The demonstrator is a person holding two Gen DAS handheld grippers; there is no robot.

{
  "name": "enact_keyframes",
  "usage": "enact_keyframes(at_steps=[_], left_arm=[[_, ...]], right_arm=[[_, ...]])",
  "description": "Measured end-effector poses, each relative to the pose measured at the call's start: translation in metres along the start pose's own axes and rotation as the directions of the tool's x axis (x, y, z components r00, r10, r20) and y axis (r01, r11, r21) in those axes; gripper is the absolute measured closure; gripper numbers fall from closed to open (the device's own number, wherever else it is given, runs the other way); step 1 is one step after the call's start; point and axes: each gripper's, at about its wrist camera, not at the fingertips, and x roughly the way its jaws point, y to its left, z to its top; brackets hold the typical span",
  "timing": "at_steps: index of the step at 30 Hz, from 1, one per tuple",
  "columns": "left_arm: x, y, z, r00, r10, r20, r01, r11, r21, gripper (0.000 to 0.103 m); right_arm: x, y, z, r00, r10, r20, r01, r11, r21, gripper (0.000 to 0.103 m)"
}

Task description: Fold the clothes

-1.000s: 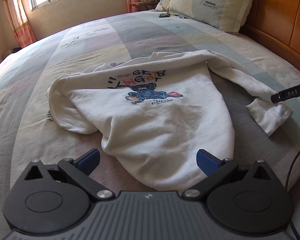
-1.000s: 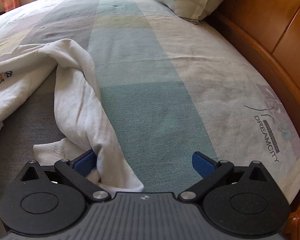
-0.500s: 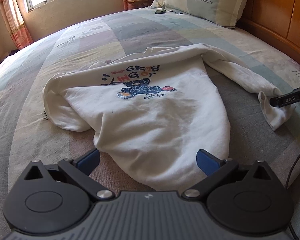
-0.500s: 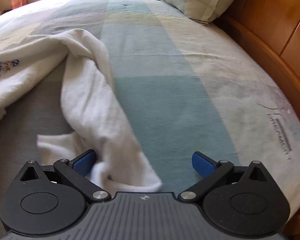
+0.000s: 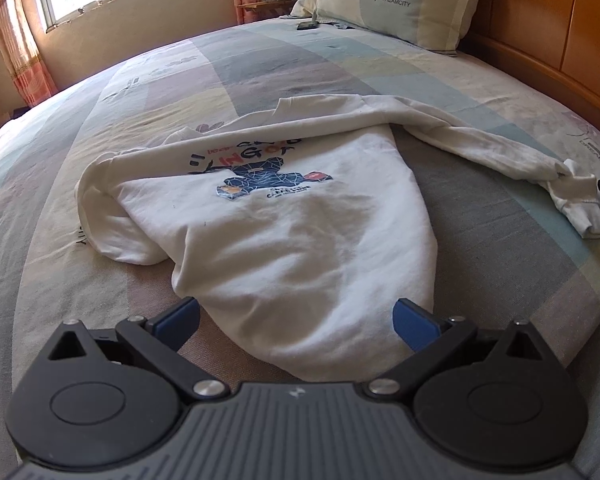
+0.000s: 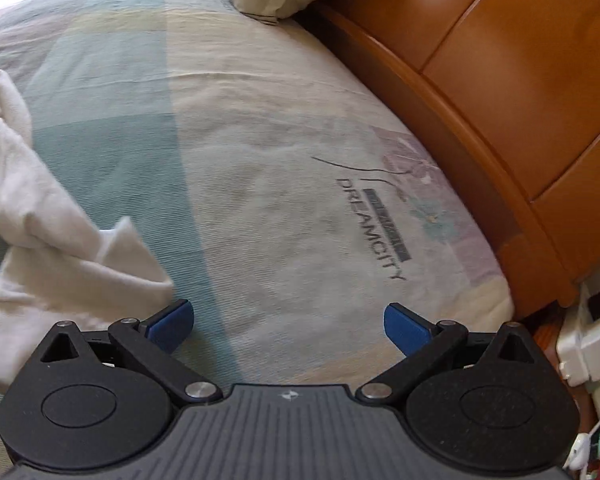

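a: sweatshirt (image 5: 300, 216), white, one item, lying print-up on the bed (image 5: 260, 72). its hem is bunched toward us and one sleeve (image 5: 496, 144) trails out to the side near the headboard (image 6: 480, 60).

b: left tongs (image 5: 296, 318), spread wide, with the hem lying between the two blue pads and nothing pinched.

a: right tongs (image 6: 288, 320), spread as well. the cuff (image 6: 72, 276) lies just beside our left-hand pad, not in the gap.

b: step in hand, as we judge it: get the sleeve laid straight before any fold.

a: advice, item one: we bring the right tongs over so the cuff sits squarely between the pads, then close on the ribbed end, not the loose cloth behind it.

b: item two: we pinch the hem with the left tongs while the sleeve is drawn out, or the whole body may slide.

a: item three: we keep the pull low along the bedsheet, so the twist near the cuff unrolls and does not tighten.
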Motion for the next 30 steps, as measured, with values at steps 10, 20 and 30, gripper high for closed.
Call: enact_keyframes(at_steps=[10, 20, 30], left_arm=[[-0.004, -0.022, 0.004, 1.0, -0.018, 0.004, 0.018, 0.998, 0.053, 0.001], [0.004, -0.035, 0.006, 0.999, -0.044, -0.008, 0.044, 0.996, 0.072, 0.001], [0.014, -0.03, 0.003, 0.999, 0.01, -0.051, -0.006, 0.997, 0.077, 0.001]], right_arm=[[-0.029, 0.041, 0.011, 0.923, 0.38, 0.065, -0.383, 0.923, 0.044, 0.0], [-0.049, 0.082, 0.007, 0.891, 0.447, 0.076, -0.445, 0.894, -0.046, 0.0], [-0.016, 0.041, -0.022, 0.962, 0.271, 0.015, -0.272, 0.961, 0.043, 0.0]])
